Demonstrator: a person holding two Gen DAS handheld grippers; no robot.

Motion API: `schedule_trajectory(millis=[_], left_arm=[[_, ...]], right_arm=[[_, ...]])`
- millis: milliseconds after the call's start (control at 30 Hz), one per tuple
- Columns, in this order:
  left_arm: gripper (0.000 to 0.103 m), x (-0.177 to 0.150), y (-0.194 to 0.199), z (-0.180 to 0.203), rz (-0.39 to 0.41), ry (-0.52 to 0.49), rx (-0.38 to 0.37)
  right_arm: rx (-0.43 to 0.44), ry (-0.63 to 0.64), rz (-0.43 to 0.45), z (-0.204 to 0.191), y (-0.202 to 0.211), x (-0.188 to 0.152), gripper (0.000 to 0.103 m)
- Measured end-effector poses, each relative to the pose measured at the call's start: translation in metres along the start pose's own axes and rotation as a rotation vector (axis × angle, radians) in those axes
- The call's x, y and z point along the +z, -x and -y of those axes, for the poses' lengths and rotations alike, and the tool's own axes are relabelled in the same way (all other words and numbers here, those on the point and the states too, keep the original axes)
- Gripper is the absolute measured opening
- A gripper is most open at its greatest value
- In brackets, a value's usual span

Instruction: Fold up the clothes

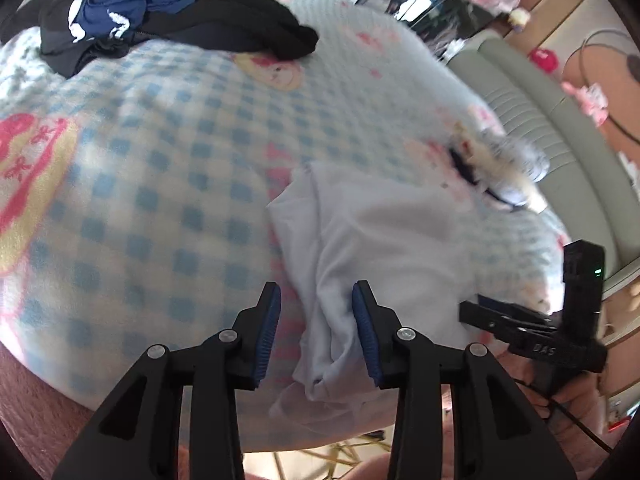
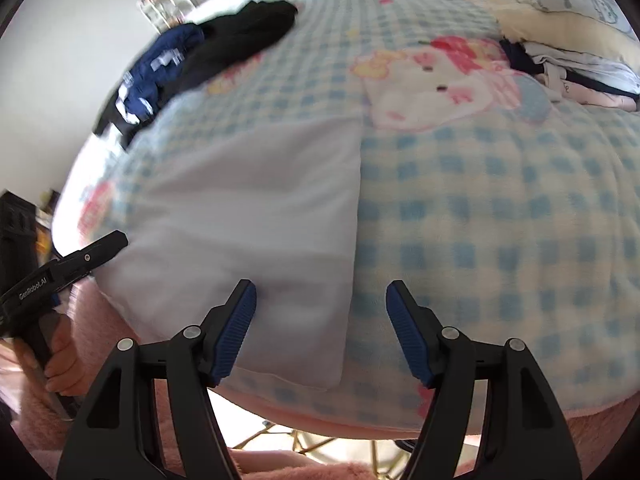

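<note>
Your white garment (image 2: 256, 208) lies part-folded on the near edge of the blue-checked blanket (image 2: 500, 216), its right edge straight, its left end bunched into a ridge. Left gripper (image 1: 316, 320): jaws parted, the ridge lies between the pads (image 1: 362, 320), no pinch visible; count it as released. Right gripper (image 2: 320, 320): jaws wide apart, holding nothing, straddling the garment's straight edge. Judgement: to fold cleanly, flatten the bunched end first, then pinch both near corners level and carry them over together. Both grippers point steeply down at the bed; your hand (image 2: 60, 364) grips the left handle. The dark clothes pile (image 1: 168, 12) waits at the far side.
</note>
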State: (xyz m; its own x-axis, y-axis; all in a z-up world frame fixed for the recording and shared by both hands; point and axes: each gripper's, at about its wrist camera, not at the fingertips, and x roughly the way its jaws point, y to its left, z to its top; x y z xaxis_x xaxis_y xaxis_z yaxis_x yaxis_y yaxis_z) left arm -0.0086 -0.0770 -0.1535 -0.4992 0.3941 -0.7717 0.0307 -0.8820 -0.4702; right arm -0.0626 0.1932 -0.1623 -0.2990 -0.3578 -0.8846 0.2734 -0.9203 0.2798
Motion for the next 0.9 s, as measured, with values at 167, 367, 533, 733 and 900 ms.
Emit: schedule_trajectory(millis=[167, 367, 533, 733, 900], left_arm=[[0.053, -0.006, -0.001, -0.016, -0.036, 0.064, -0.087], [0.055, -0.012, -0.003, -0.024, -0.044, 0.142, -0.249], [0.061, -0.011, -0.006, -0.016, -0.044, 0.131, -0.281], [0.065, -0.015, -0.025, -0.025, -0.098, 0.16, -0.244], [0.065, -0.016, -0.034, -0.035, -0.14, 0.223, -0.357]], right_arm=[[-0.072, 0.02, -0.021, -0.003, -0.005, -0.002, 0.072], [-0.095, 0.017, -0.031, -0.006, -0.01, 0.0, 0.073], [-0.096, 0.021, -0.031, -0.006, -0.008, -0.001, 0.073], [-0.073, 0.01, -0.03, -0.001, -0.007, -0.001, 0.074], [0.095, -0.083, -0.041, 0.017, -0.016, 0.0, 0.085]])
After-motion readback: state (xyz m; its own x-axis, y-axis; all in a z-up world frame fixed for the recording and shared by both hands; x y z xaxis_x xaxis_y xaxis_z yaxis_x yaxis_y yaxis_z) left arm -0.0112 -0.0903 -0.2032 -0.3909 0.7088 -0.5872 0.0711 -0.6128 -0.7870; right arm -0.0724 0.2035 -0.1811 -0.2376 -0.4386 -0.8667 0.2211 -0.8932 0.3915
